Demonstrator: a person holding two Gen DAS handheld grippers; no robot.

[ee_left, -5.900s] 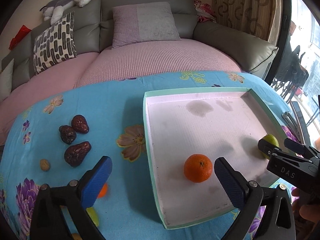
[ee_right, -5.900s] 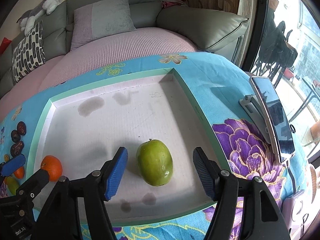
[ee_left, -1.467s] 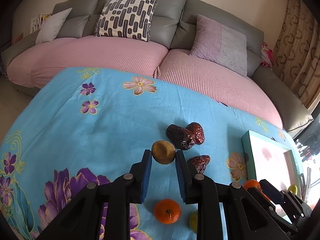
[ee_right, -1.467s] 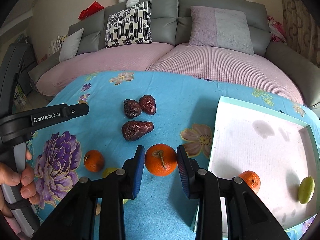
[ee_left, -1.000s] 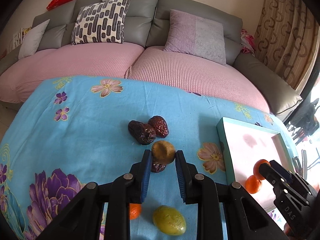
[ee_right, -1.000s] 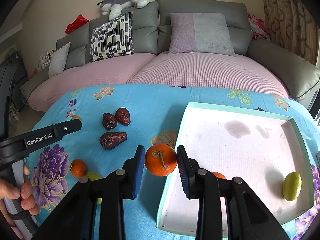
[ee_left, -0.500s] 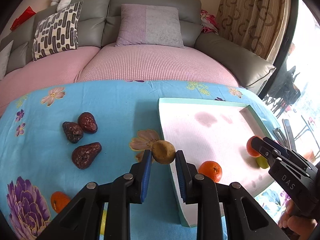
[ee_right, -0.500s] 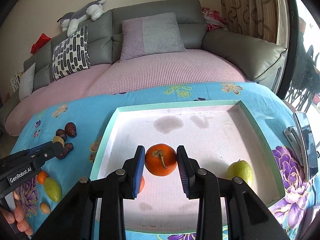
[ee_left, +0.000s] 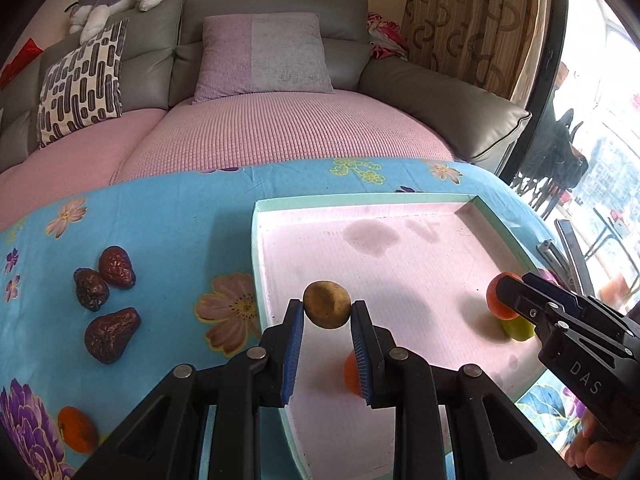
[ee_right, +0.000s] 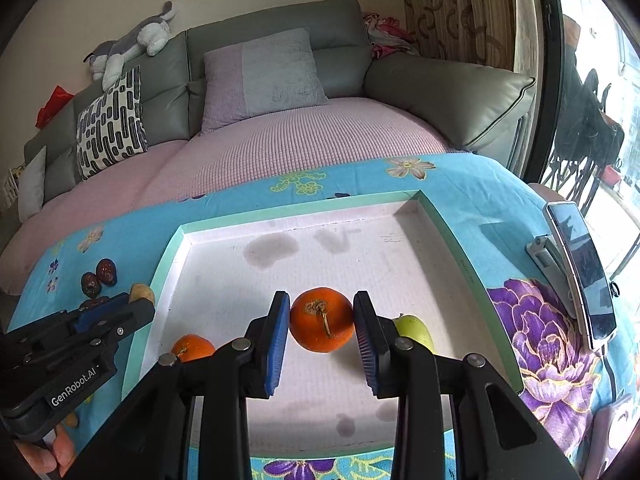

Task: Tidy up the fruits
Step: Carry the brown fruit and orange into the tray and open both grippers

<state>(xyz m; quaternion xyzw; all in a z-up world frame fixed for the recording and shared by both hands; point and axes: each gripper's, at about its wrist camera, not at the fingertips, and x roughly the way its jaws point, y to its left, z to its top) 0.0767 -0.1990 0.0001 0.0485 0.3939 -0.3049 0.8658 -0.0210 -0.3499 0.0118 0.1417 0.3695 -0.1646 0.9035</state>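
My left gripper (ee_left: pixel 327 312) is shut on a small brown fruit (ee_left: pixel 327 310) and holds it over the left part of the mint-rimmed tray (ee_left: pixel 360 199). My right gripper (ee_right: pixel 321 316) is shut on an orange (ee_right: pixel 322 319) above the tray's (ee_right: pixel 304 206) middle. Inside the tray lie another orange (ee_right: pixel 193 346) at the near left and a green fruit (ee_right: pixel 414 332) behind my right finger. Three dark red dates (ee_left: pixel 106 304) and a small orange (ee_left: pixel 76 429) lie on the blue cloth to the left.
A phone on a stand (ee_right: pixel 580 272) sits right of the tray. The flowered blue cloth (ee_left: pixel 160 216) covers the table. A grey and pink sofa (ee_left: pixel 260 120) runs behind the table's far edge.
Both grippers have carried their fruit rightward over the tray. The brown fruit has passed the tray's left rim, and the orange is further in and lower.
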